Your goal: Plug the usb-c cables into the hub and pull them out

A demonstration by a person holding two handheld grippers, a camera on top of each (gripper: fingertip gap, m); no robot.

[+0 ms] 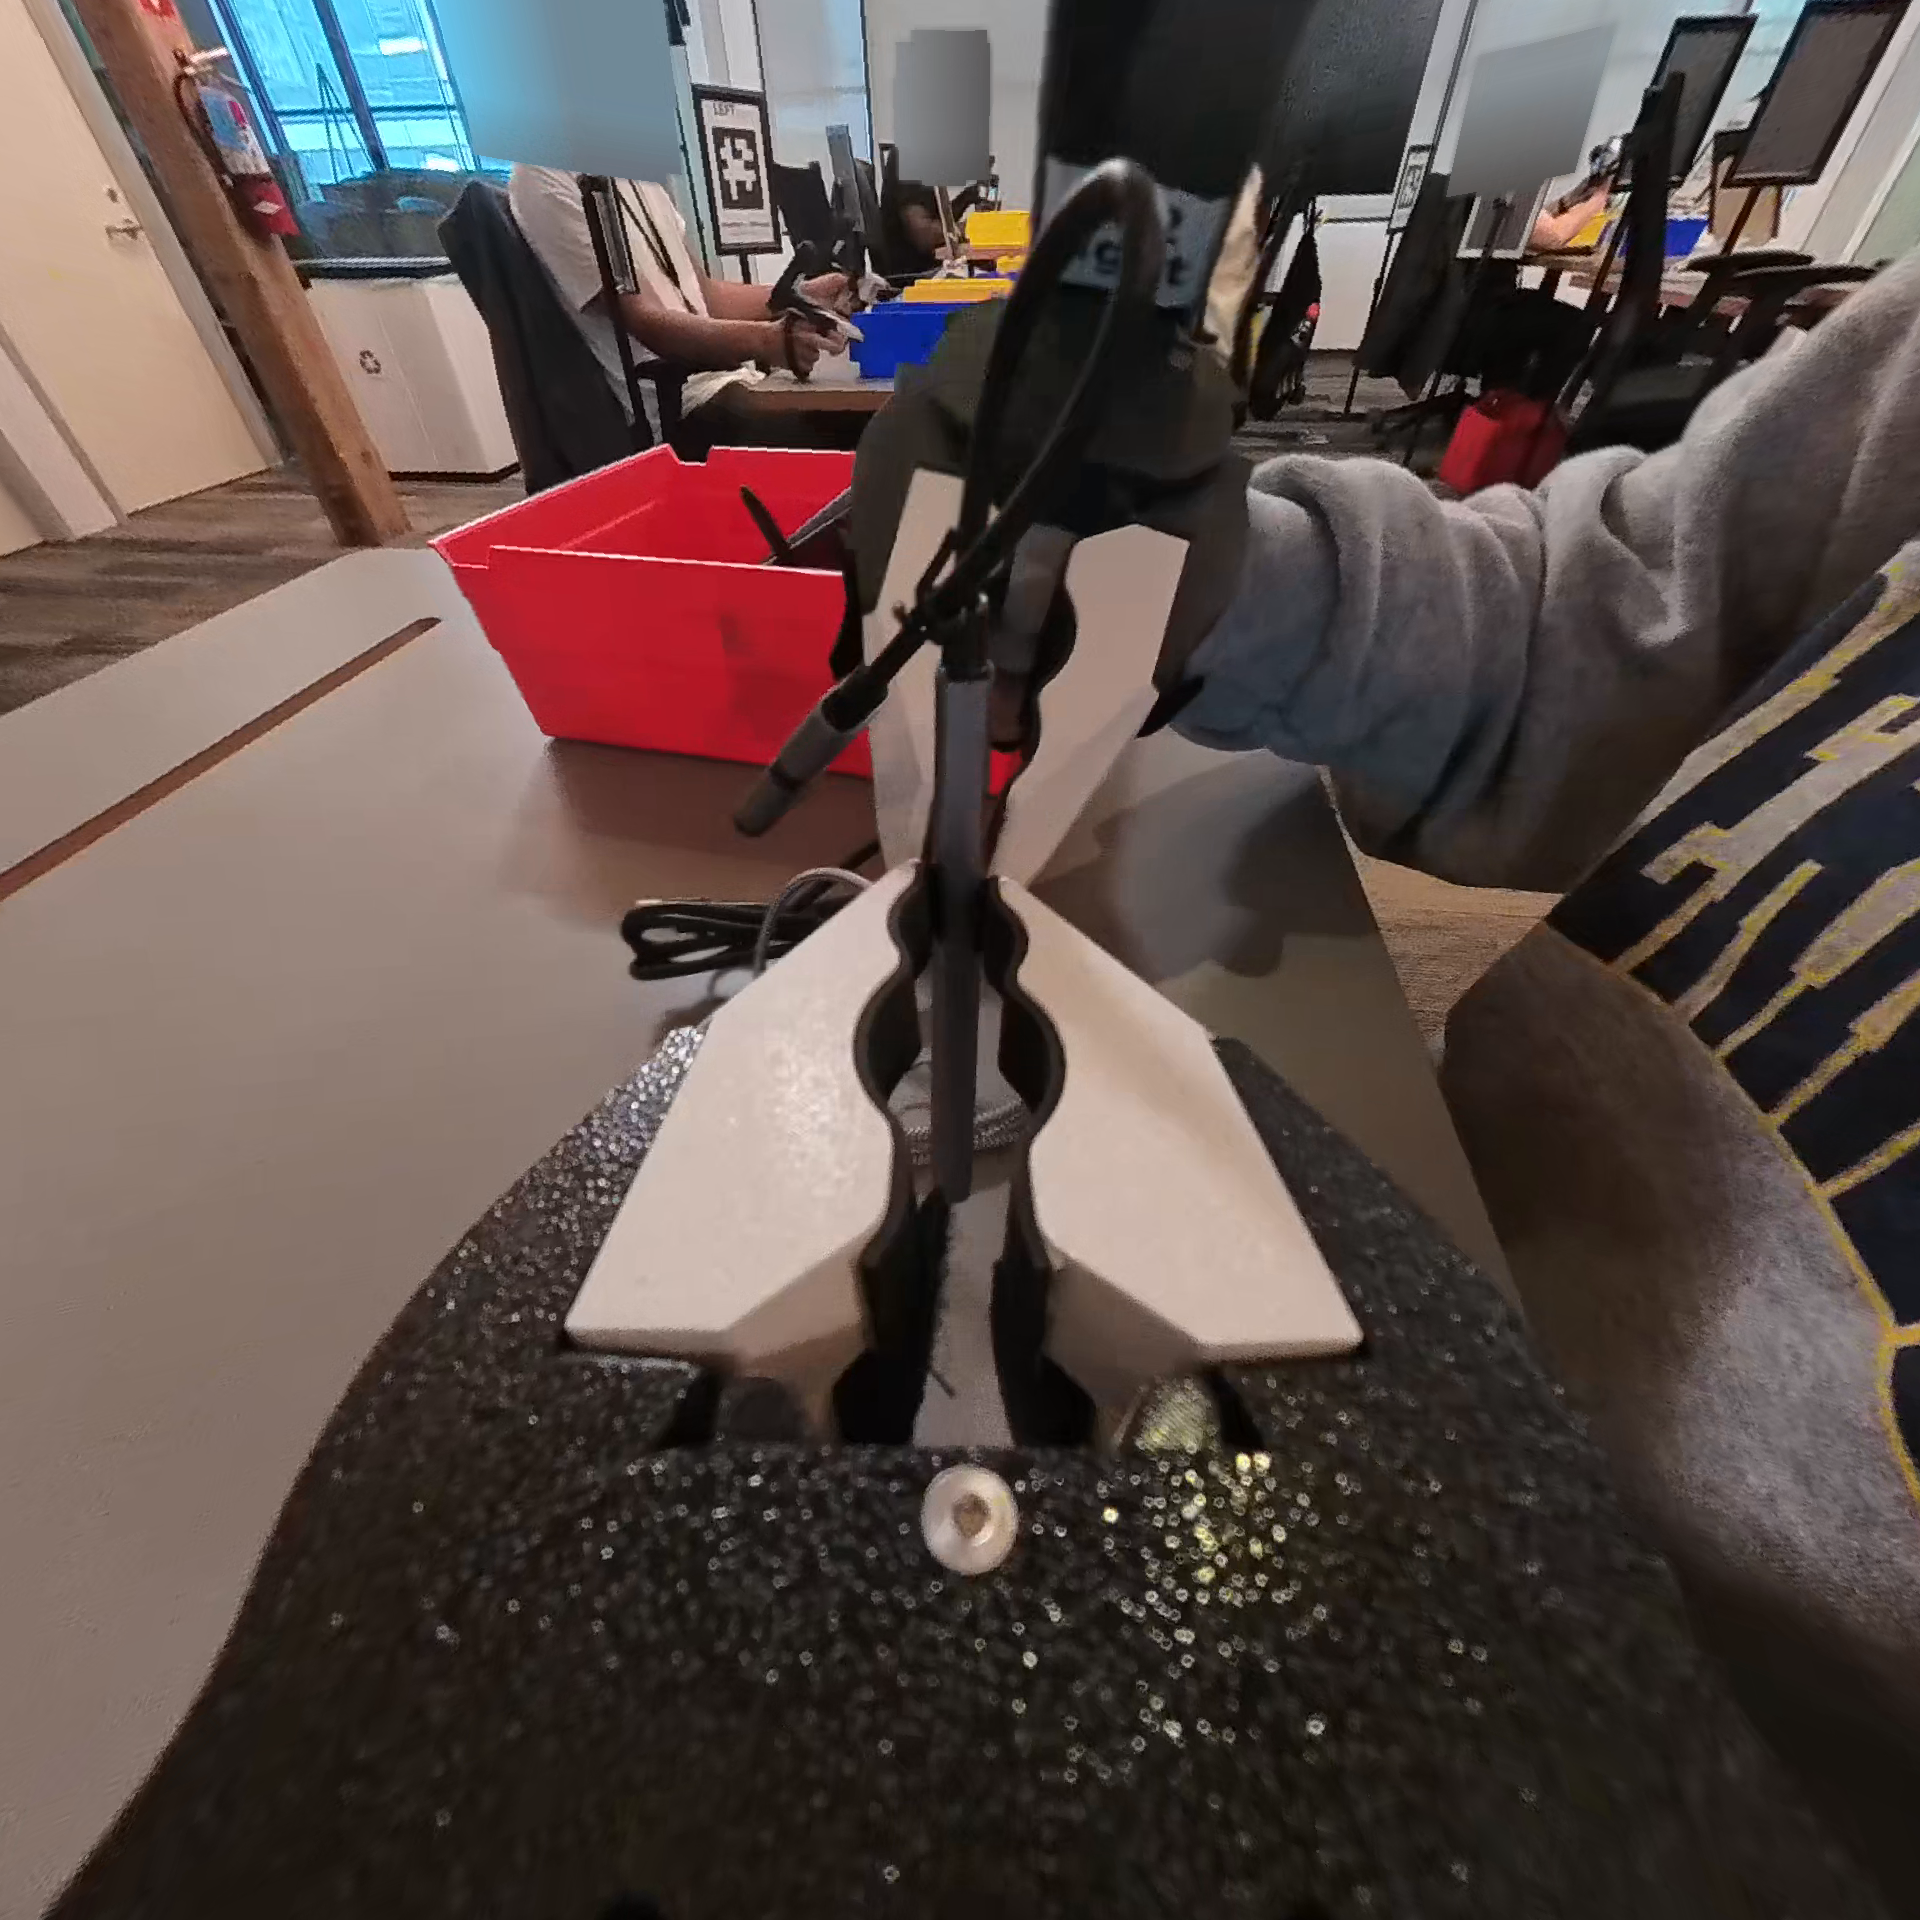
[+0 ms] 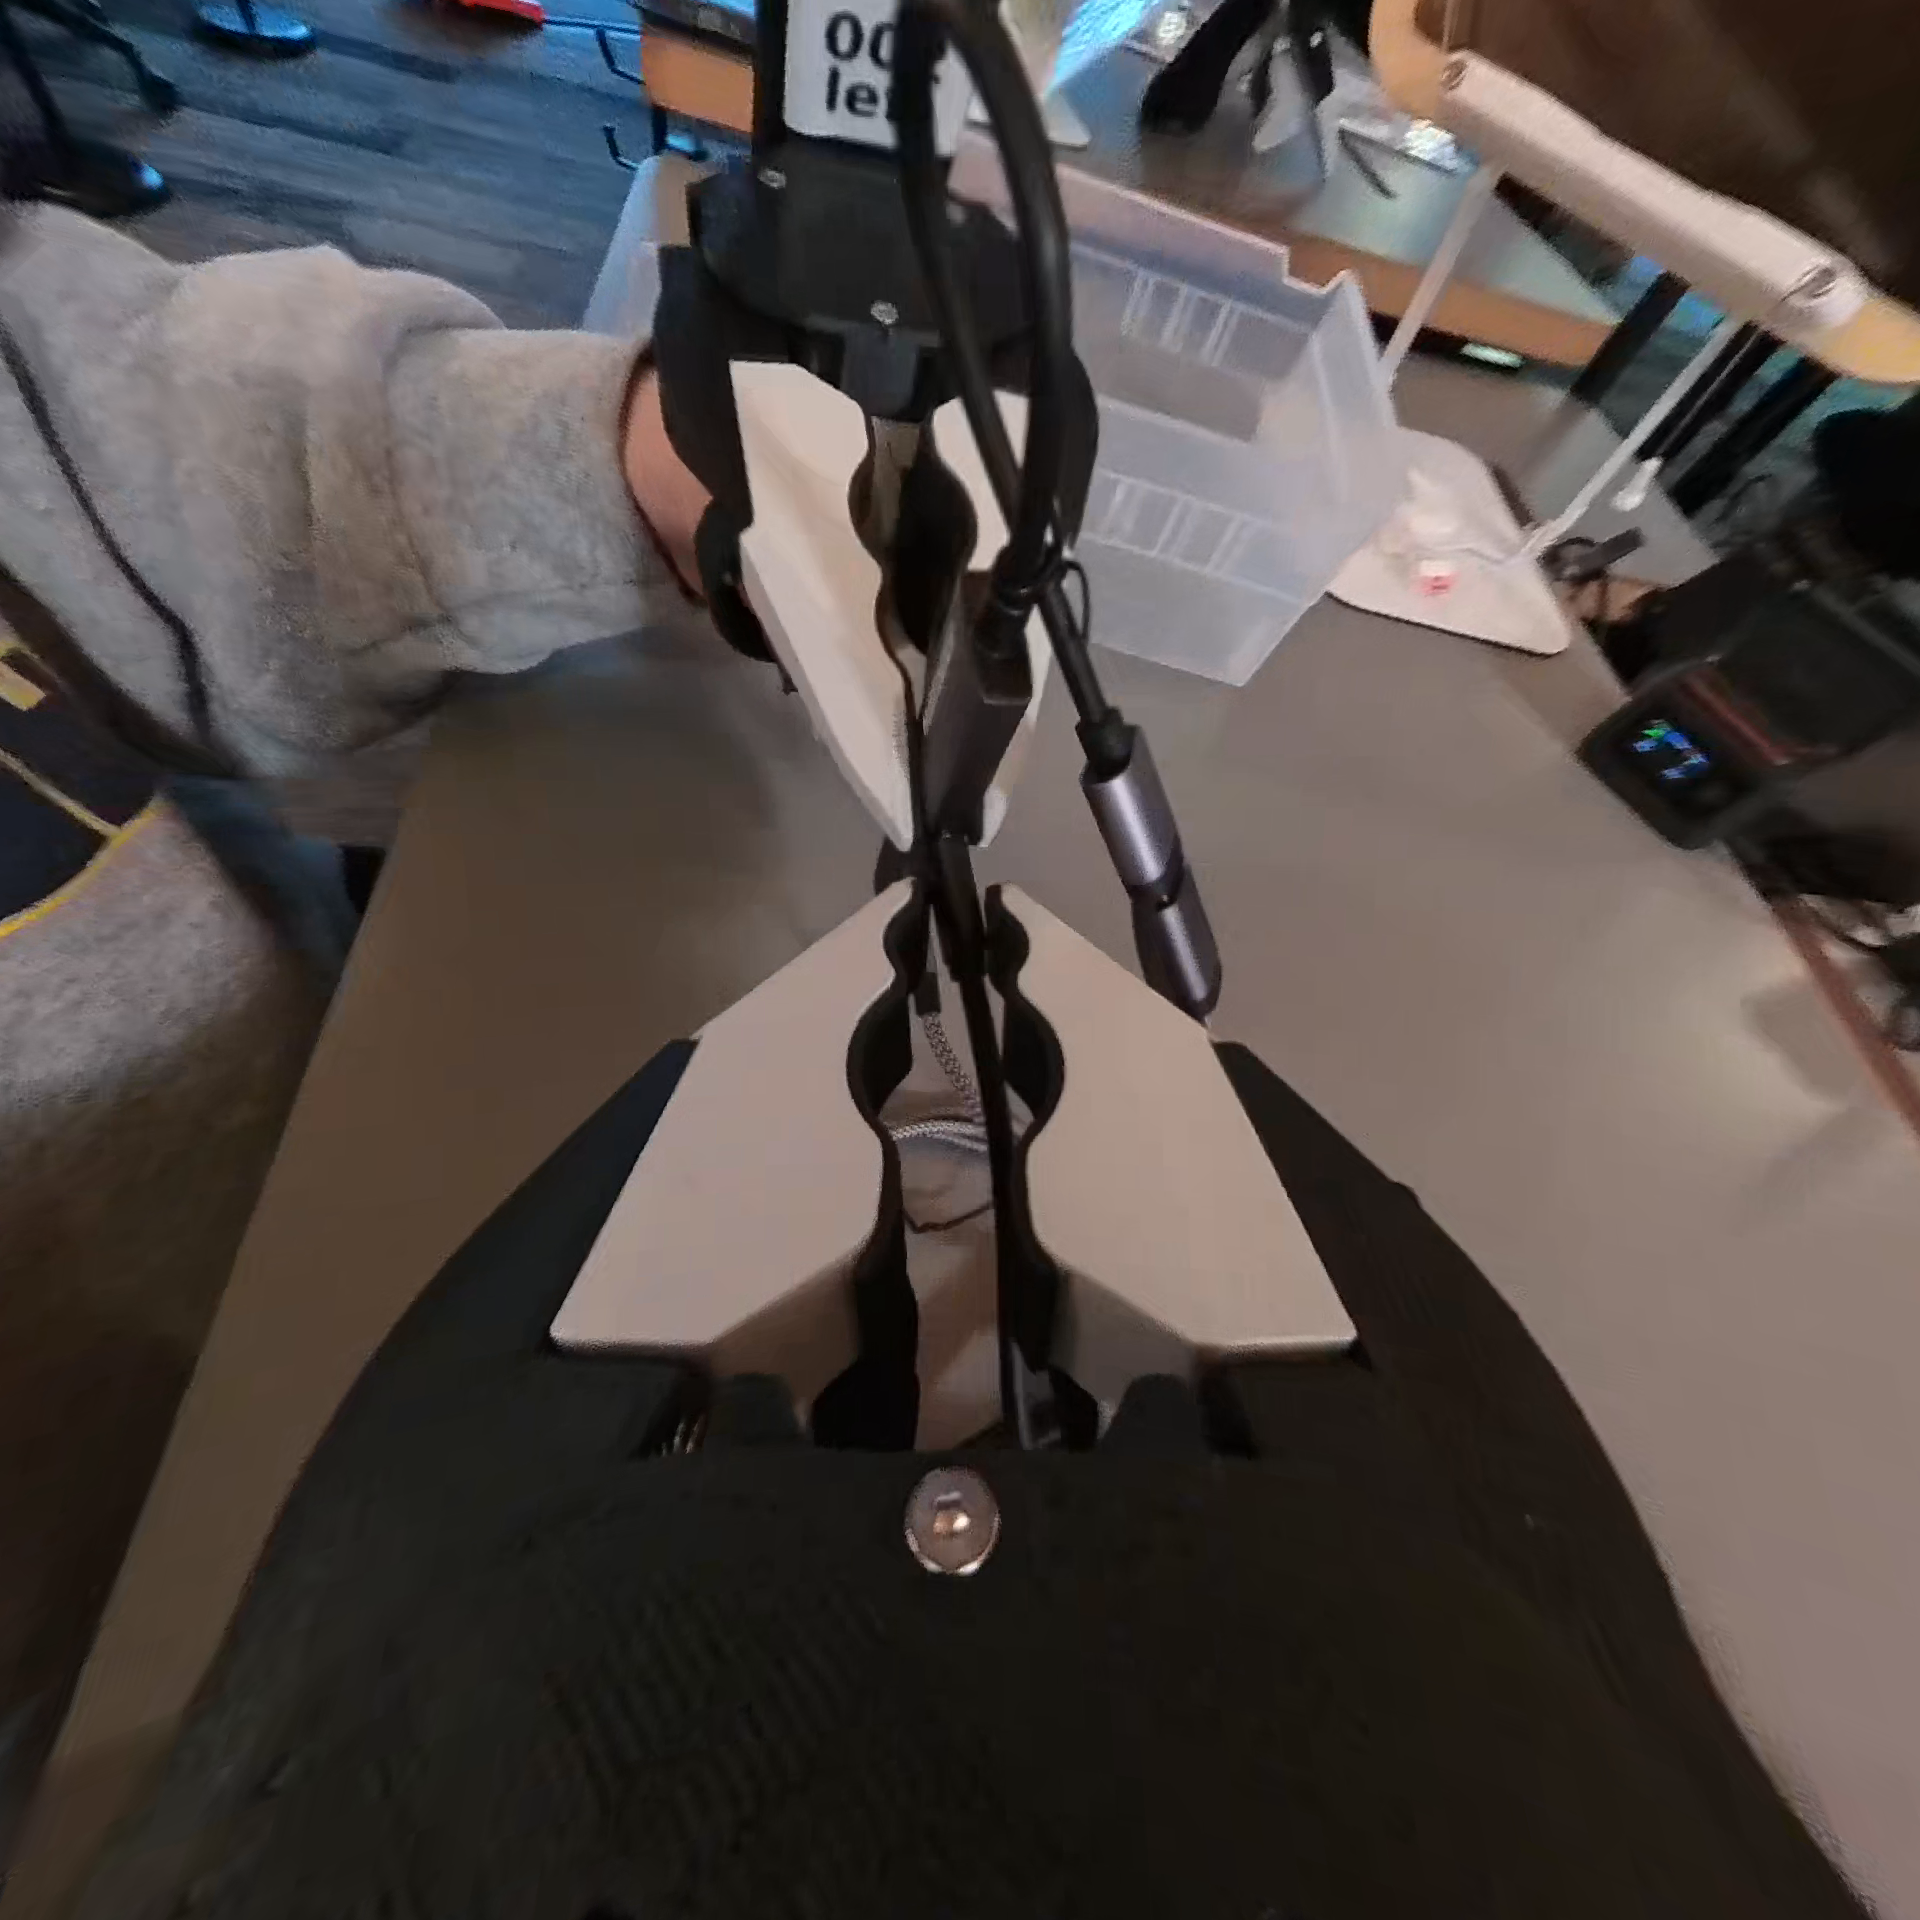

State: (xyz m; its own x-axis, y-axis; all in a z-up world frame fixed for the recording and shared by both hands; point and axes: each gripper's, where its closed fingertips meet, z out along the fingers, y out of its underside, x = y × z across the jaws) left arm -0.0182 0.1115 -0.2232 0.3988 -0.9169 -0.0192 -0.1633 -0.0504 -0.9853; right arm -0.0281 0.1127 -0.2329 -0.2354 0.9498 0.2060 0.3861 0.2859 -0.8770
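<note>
My left gripper (image 1: 956, 894) is shut on the grey hub (image 1: 954, 1039), a thin slab seen edge-on and held above the table. In the right wrist view the hub (image 2: 977, 717) sits between the left gripper's white fingers (image 2: 831, 623). My right gripper (image 2: 951, 904) faces it tip to tip and is shut on a black USB-C plug (image 2: 954, 883) at the hub's end. In the left wrist view the right gripper (image 1: 961, 831) shows just beyond my fingertips. A black cable (image 2: 1029, 312) loops up over the left gripper. A second grey connector (image 2: 1153, 883) hangs loose beside the hub, also seen in the left wrist view (image 1: 800, 758).
A red bin (image 1: 644, 623) stands on the grey table (image 1: 260, 987) behind the grippers, with a coil of black cable (image 1: 707, 935) in front of it. A clear plastic bin (image 2: 1226, 468) and a small black device with a lit screen (image 2: 1673, 769) lie on the other side. People sit at desks behind. My two grippers' fingertips are within a few centimetres of each other.
</note>
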